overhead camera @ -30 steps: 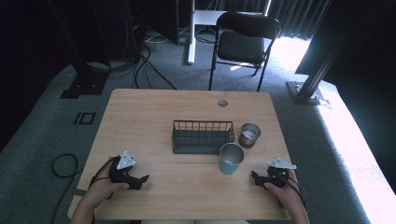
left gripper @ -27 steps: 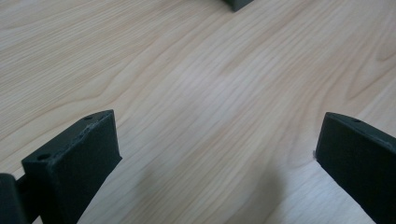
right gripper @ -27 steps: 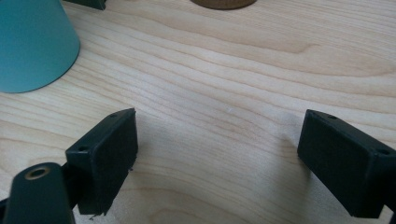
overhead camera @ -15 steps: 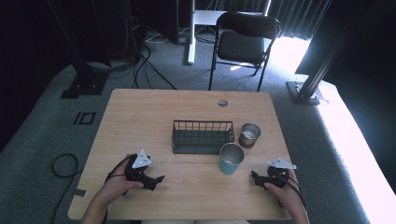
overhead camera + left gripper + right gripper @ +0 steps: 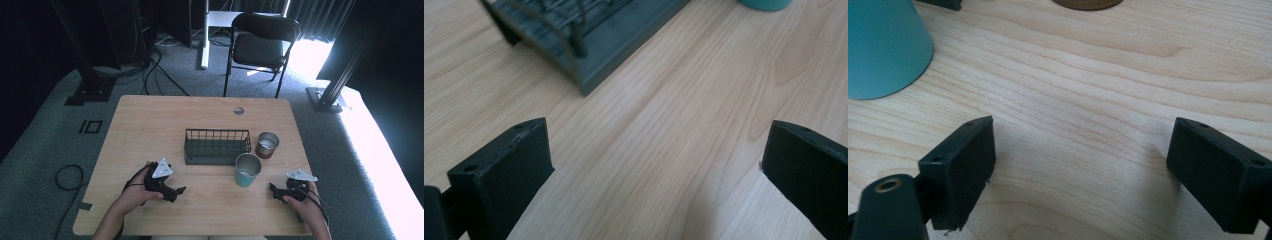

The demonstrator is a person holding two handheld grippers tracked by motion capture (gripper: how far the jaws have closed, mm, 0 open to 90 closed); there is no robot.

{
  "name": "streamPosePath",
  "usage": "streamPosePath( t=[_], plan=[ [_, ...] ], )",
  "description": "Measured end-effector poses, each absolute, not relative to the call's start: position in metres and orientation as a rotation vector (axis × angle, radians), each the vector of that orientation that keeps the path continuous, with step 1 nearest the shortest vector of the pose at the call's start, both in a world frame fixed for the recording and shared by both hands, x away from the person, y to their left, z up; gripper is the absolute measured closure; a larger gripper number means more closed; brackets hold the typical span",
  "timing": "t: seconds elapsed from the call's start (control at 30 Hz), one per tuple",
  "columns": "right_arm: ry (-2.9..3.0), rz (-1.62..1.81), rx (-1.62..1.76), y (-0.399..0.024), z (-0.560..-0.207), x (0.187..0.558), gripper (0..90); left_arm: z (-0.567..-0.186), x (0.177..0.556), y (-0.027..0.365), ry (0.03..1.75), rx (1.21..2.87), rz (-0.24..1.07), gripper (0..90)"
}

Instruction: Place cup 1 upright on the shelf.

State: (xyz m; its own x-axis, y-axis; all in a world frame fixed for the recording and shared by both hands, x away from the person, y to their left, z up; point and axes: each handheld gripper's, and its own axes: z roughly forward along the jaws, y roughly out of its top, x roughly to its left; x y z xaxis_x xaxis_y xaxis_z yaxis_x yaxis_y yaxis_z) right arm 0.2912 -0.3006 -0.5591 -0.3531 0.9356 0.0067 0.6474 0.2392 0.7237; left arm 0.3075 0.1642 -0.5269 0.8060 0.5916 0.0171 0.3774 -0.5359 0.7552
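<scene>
My left gripper (image 5: 175, 192) rests low over the wooden table (image 5: 150, 125) at the front left, held by a hand. Its jaws stand wide open with only bare wood between them (image 5: 654, 165). Ahead of it I see a corner of the dark wire rack (image 5: 584, 35) and the base of the teal cup (image 5: 764, 4). My right gripper (image 5: 273, 191) sits at the front right, also open over bare wood (image 5: 1080, 160). The teal cup (image 5: 883, 45) stands just beyond its left jaw, apart from it. The rack (image 5: 216, 146) is at the table's middle.
A brown cup with a metal inside (image 5: 267, 145) stands right of the rack, behind the teal cup (image 5: 247, 170). A small round hole (image 5: 238, 110) sits near the table's far edge. A black chair (image 5: 262, 47) stands beyond the table.
My left gripper has slid to the right along the front of the table, closer to the rack. The right gripper has stayed in place.
</scene>
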Motion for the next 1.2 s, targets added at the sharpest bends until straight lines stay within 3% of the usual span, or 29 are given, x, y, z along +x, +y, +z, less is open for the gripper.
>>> streamPosePath(
  t=[1.2],
  plan=[
    [2.087,0.9,1.448,-0.301,-0.559,0.291,11.8,-0.501,0.322,0.073,0.468,2.125,0.27,0.4]
  ],
)
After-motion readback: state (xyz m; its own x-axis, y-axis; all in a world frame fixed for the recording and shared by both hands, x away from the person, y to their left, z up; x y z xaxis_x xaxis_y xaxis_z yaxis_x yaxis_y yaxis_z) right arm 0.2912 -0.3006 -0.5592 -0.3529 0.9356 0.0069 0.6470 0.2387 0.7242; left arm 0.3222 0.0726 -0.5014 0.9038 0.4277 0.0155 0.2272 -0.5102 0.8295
